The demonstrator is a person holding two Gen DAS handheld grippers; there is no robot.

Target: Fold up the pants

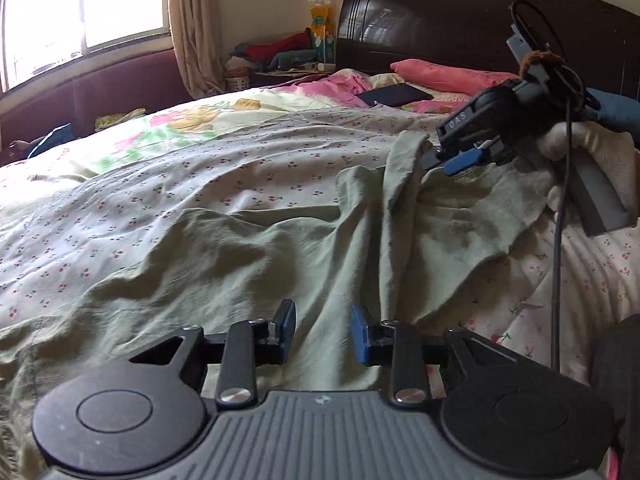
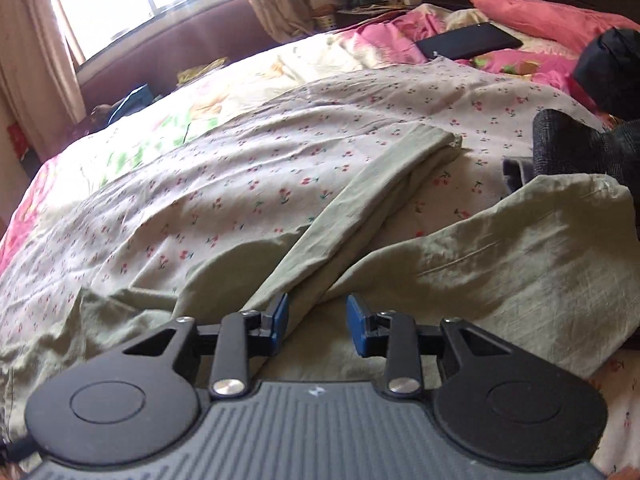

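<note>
Pale green pants (image 1: 240,264) lie crumpled on a cherry-print sheet (image 1: 160,168). My left gripper (image 1: 323,330) is open, low over the pants' wide part. The right gripper (image 1: 460,160) shows in the left wrist view at the far right, held by a white-gloved hand, above a raised fold of a pant leg; whether it touches the cloth I cannot tell. In the right wrist view my right gripper (image 2: 316,320) is open over the pants (image 2: 500,264), with one leg (image 2: 380,188) stretching away and the other spread to the right.
The bed has a dark headboard (image 1: 480,20), a pink pillow (image 1: 448,74) and a black flat case (image 1: 394,95). A dark grey garment (image 2: 568,140) and a black bag (image 2: 612,68) lie at the right. A window (image 1: 80,8) and cluttered nightstand (image 1: 288,60) stand beyond.
</note>
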